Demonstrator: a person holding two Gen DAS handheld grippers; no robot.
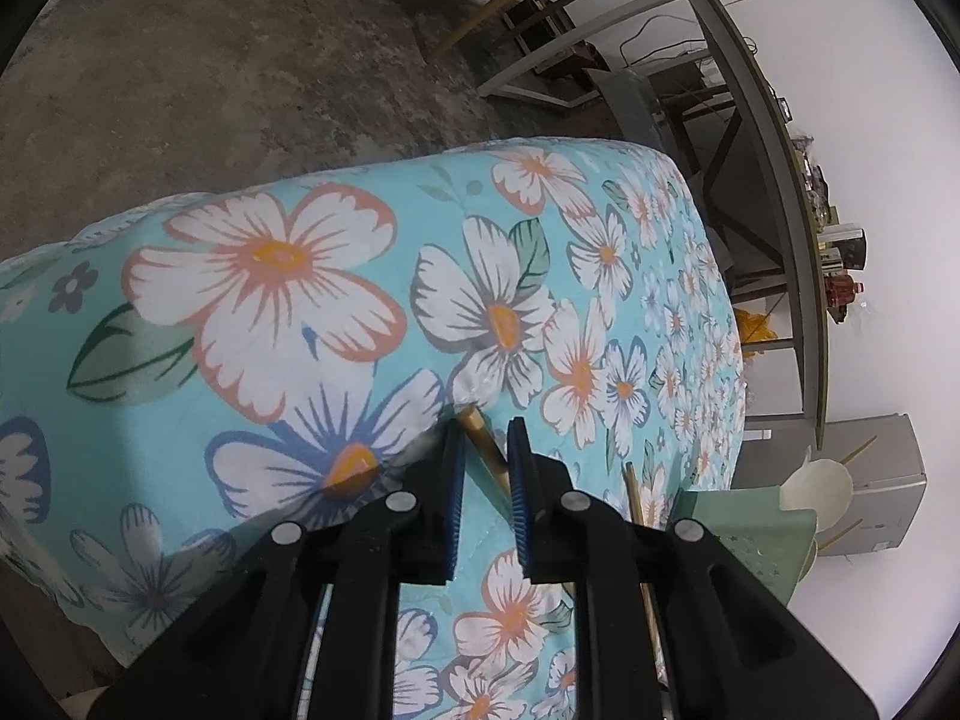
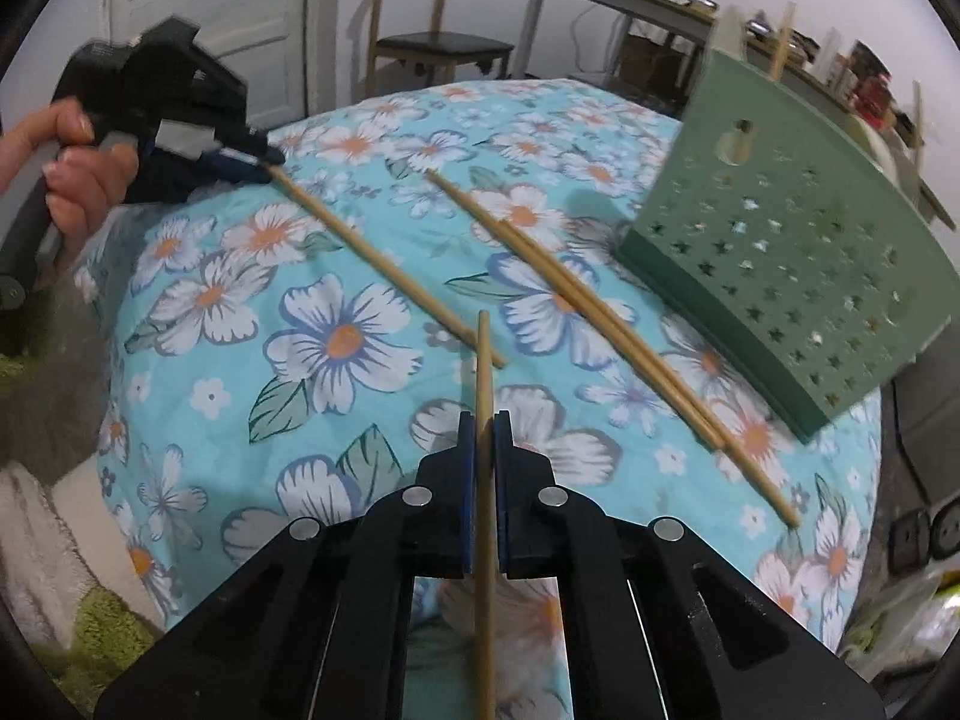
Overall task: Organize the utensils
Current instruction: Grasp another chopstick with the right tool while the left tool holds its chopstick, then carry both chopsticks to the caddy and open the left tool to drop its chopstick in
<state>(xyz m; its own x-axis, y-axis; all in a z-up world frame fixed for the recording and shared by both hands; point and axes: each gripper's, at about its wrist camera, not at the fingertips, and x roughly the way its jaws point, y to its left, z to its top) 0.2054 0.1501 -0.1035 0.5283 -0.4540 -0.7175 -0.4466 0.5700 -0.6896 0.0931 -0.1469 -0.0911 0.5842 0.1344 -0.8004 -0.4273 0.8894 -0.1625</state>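
1. The green perforated utensil holder point(image 2: 798, 252) stands on the floral-cloth table point(image 2: 336, 396); a cream spoon-like utensil point(image 1: 819, 489) and thin sticks rise from its top.
2. The right hand-held gripper point(image 2: 483, 420) is clamped on one bamboo chopstick point(image 2: 483, 372), lifted above the cloth.
3. Only the right wrist view shows three more chopsticks point(image 2: 600, 306) lying beside the holder and another chopstick point(image 2: 384, 264) with its far end at the left hand-held gripper point(image 2: 264, 159), held by a hand point(image 2: 78, 180).
4. The left wrist view shows that chopstick's end point(image 1: 486, 444) between nearly closed pads point(image 1: 456, 468).
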